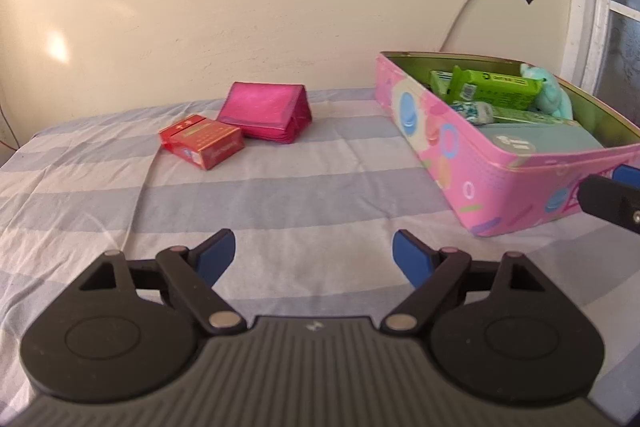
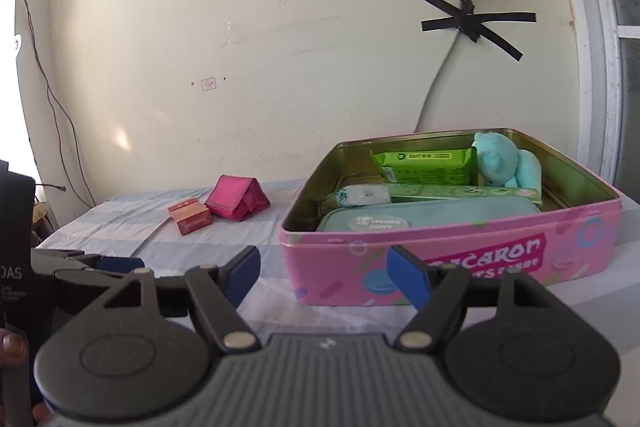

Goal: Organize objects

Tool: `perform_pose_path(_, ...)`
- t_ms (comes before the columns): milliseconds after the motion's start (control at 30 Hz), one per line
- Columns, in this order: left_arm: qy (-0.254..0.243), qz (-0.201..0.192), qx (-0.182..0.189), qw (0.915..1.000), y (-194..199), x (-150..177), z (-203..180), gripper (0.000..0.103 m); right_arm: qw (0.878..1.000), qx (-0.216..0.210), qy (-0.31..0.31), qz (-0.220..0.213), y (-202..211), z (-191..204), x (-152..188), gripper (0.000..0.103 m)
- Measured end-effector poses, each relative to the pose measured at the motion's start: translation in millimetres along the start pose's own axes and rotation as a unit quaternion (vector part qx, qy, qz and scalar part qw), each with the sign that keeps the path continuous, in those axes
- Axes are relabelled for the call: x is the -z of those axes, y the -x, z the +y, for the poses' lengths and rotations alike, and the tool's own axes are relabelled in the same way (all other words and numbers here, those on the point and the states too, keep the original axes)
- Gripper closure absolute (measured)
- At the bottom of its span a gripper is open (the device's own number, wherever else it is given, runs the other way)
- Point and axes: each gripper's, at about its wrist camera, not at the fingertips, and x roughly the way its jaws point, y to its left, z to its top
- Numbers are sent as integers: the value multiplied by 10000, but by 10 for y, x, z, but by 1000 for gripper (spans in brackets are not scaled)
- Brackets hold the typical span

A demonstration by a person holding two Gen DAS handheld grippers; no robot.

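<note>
Left wrist view: I am holding my left gripper (image 1: 314, 255) low over the striped bedsheet (image 1: 280, 195), its blue-padded fingers (image 1: 214, 257) spread wide with nothing between them. Ahead and to the left a red carton (image 1: 202, 143) is lying flat on the sheet, and a pink folded packet (image 1: 266, 115) is sitting just behind it, the two touching or nearly so. To the right the pink tin (image 1: 472, 167) is standing open near the wall. Inside it I am seeing a green wipes pack (image 1: 494, 89), a mint plush toy (image 1: 554, 95) in the far corner, and a pale teal pouch (image 1: 540, 141) filling the near end. The tip of my right gripper (image 1: 612, 195) is poking in at the right edge, just beside the tin's near corner; from here I cannot tell how its fingers stand.

Right wrist view: I am holding the right gripper (image 2: 324, 277) in front of the pink tin (image 2: 452, 263), fingers apart and empty. The tin is facing me lengthwise, with the teal pouch (image 2: 432, 213) along the near wall, the green wipes pack (image 2: 426, 165) leaning at the back, and the plush toy (image 2: 504, 163) in the back right corner. The red carton (image 2: 190, 215) and pink packet (image 2: 236, 203) are lying well apart from the tin, off to its left. My left gripper (image 2: 100, 263) is showing low at the left edge.
</note>
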Motion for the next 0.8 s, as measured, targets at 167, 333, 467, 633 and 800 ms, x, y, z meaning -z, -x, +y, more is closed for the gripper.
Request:
perform_pose_path(167,57,2,-160,9999,-44,19,164,15,9999,-110,120,54,-81,116,-16,31)
perform_pose_path(333,180,-17,-353,9992,-87,53,399,15,9991,-227,354,67,-182,283,-61,31)
perform_pose_path(467,429,-59,-562,9975,-138,38,669,15,9979,-402,467,181,-313,423,-107,31)
perform_pose_path(633,858,-108,-799,9930,-199,26,1008,15,9955,-613,679,246,-494,663,-180,31)
perform_pose_path(800,1296,54,-811,9882,-314,82,1230,15,9929,-781,820,364,-738,900,-207,31)
